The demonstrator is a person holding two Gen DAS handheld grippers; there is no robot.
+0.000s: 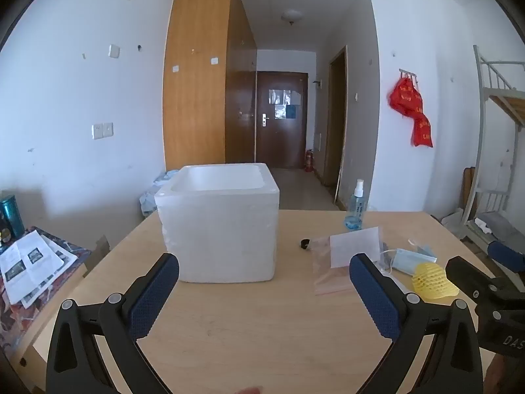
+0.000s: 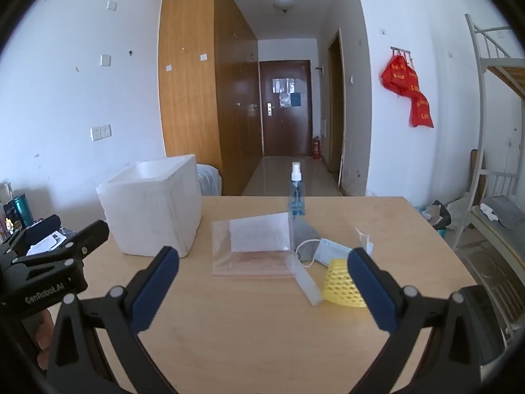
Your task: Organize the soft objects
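Note:
A white foam box (image 1: 218, 223) (image 2: 152, 208) stands open-topped on the wooden table (image 1: 262, 328) (image 2: 262, 328). To its right lie a clear zip bag (image 2: 252, 246) (image 1: 341, 259) with paper inside, a grey mask (image 2: 305, 234), a blue face mask (image 2: 331, 249) (image 1: 413, 259) and a yellow foam net (image 2: 341, 284) (image 1: 431, 282). My left gripper (image 1: 264, 271) hovers open just before the box, nothing between its fingers. My right gripper (image 2: 264, 262) is open too, above the table in front of the bag, its right finger (image 2: 374, 292) beside the yellow net.
A blue spray bottle (image 2: 296, 193) (image 1: 356, 207) stands at the table's far side. A small black object (image 1: 305, 243) lies near the bag. Papers (image 1: 29, 262) cover a low surface at left. A bunk bed frame (image 2: 492, 164) stands at right.

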